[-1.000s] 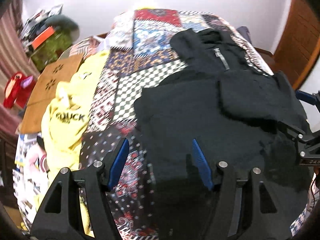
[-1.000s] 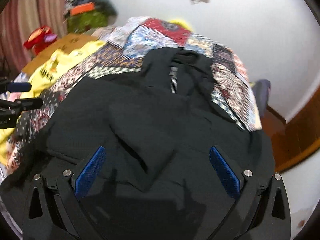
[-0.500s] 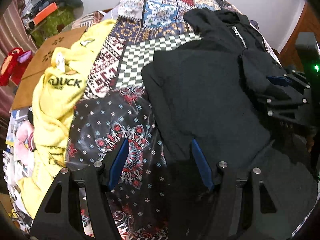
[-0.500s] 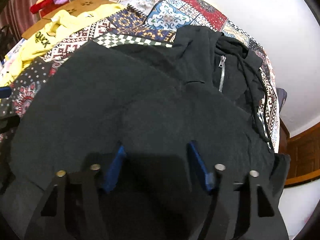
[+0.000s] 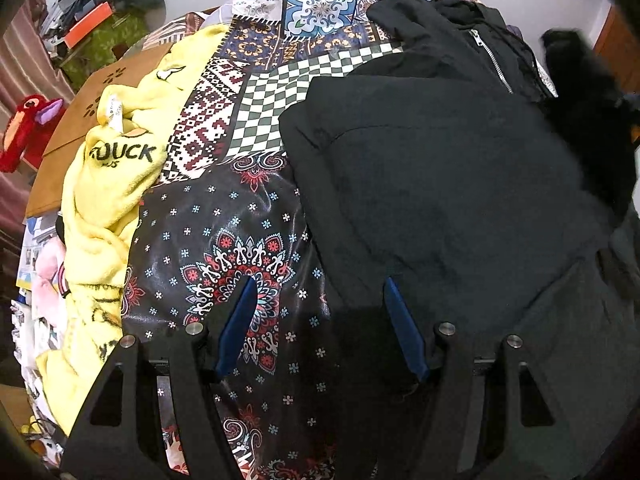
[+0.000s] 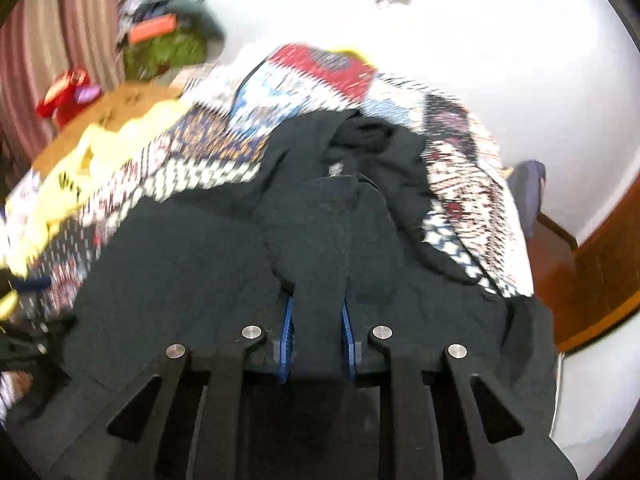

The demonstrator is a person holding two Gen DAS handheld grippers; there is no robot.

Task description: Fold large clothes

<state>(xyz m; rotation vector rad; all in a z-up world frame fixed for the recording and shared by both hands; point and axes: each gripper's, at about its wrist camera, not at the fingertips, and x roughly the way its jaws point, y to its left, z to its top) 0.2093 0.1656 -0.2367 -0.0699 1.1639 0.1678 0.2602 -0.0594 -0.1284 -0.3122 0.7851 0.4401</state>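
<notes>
Folding step: judging by the pinch, a fold of the black hoodie (image 6: 224,280) is being carried across its own body, with more folds to come.
Hoodie position: spread on the patchwork bedspread (image 5: 224,240), hood and zipper (image 5: 494,62) at the far end, hem nearest both cameras.
Right gripper (image 6: 316,320): its jaws are closed down on a raised ridge of the black cloth, which stands up between the blue pads (image 6: 288,328); this view is smeared, so detail beyond the hoodie is unsure.
Left gripper (image 5: 320,320): its jaws stand wide apart and hold nothing; one pad is over the bedspread just left of the hoodie, the other over the hoodie's left edge.
Doing it well: lift the pinched cloth only enough to clear the layer below, and lay it so its edge runs parallel to the hoodie's side seam.
Left gripper's use: it could press the hoodie's near left edge flat, so the body does not drag.
Risk: thick fleece may bunch under the fold; smoothing toward the zipper would help.
Beside the hoodie: a yellow garment (image 5: 108,184) lies well to its left, clear of the fold.
</notes>
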